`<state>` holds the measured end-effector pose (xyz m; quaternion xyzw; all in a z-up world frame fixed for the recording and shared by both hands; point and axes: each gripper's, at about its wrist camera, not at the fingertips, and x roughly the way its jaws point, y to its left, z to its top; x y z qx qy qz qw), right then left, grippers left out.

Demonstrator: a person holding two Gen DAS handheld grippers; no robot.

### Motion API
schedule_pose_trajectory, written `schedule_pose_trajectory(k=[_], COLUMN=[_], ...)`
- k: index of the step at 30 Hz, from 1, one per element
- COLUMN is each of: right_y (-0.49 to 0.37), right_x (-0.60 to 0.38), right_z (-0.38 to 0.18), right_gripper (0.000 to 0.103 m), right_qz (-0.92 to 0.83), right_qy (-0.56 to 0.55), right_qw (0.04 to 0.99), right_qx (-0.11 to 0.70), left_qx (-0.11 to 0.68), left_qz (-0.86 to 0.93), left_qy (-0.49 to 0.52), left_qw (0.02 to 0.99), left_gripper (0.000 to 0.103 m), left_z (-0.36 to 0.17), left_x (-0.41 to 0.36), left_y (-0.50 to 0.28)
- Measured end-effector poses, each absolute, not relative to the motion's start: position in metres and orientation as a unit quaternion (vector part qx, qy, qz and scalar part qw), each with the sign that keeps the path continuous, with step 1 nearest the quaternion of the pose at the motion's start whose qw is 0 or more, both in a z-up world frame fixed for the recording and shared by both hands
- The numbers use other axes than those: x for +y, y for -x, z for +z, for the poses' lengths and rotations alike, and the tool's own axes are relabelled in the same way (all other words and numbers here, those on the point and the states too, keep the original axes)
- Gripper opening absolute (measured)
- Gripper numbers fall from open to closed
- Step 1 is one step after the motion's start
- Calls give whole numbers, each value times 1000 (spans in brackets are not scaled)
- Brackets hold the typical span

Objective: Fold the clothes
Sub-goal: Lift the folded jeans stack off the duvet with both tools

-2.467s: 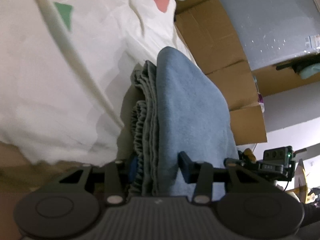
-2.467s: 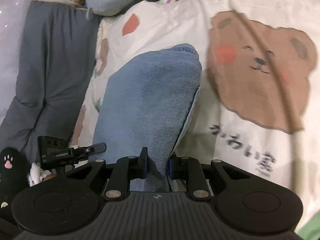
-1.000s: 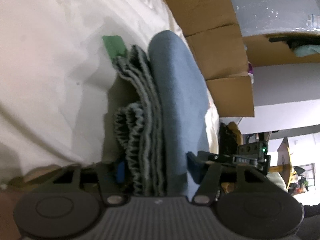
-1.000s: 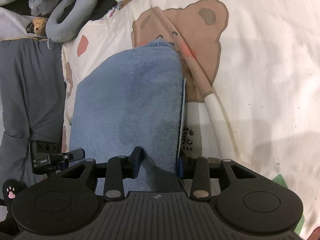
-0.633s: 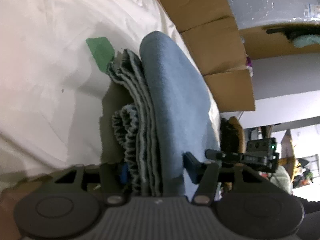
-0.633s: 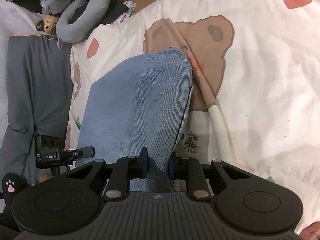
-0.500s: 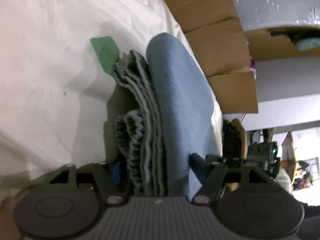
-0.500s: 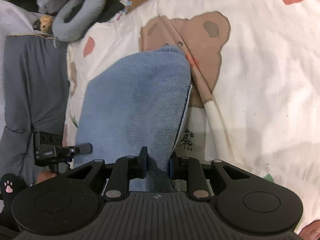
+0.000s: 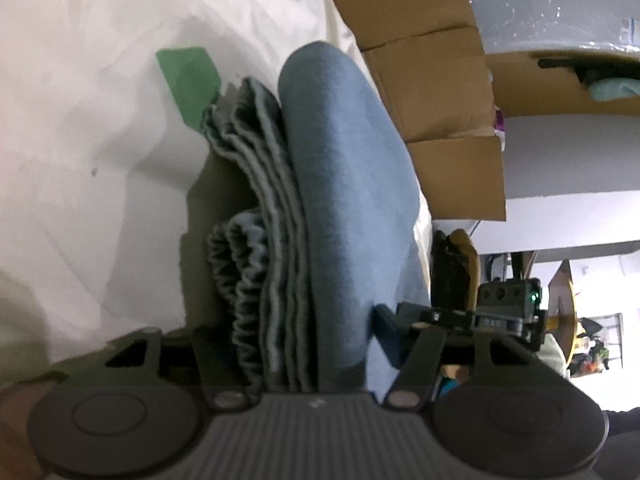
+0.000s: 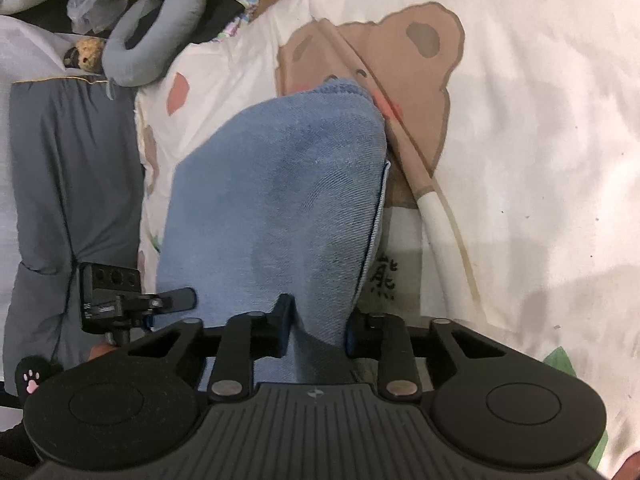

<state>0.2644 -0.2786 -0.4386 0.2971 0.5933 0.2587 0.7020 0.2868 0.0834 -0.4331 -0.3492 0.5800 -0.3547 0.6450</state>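
Observation:
A folded blue denim garment (image 9: 344, 168) with a ruffled elastic waistband lies on the bear-print bedsheet (image 10: 520, 128). In the left wrist view its stacked layers stand between the fingers of my left gripper (image 9: 296, 336), whose jaws are closing on the stack. In the right wrist view the same garment (image 10: 272, 200) stretches away from my right gripper (image 10: 318, 320), which pinches the near edge of the fabric between narrow jaws. Each gripper shows small at the side of the other's view.
Cardboard boxes (image 9: 432, 80) rise behind the bed. A grey neck pillow (image 10: 152, 48) and grey bedding (image 10: 72, 168) lie left of the sheet. A raised fold (image 10: 432, 208) runs across the sheet right of the garment. A green patch (image 9: 188, 80) is printed beside the stack.
The left jaws widened for a moment, then narrowed again around the stack. The right jaws have drawn tighter on the denim edge. Neither hand has shifted much.

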Motion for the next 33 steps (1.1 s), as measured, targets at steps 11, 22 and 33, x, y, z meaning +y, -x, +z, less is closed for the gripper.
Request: schedule_pose_trajectory(k=[11, 22, 33], right_y=[-260, -263, -263], right_x=[-281, -293, -283], right_z=[-392, -355, -310], right_gripper=[20, 20, 20], right_qz=[267, 259, 270], right_qy=[-283, -279, -271], right_qw=[731, 747, 758], right_qx=[561, 545, 529], left_qx=[560, 551, 556], left_qz=[-364, -374, -342], left_qy=[336, 332, 321], left_qw=[664, 668, 685], left_gripper=[47, 47, 47], left_z=[-399, -371, -315], left_x=[79, 64, 70], left_y=[-290, -297, -291])
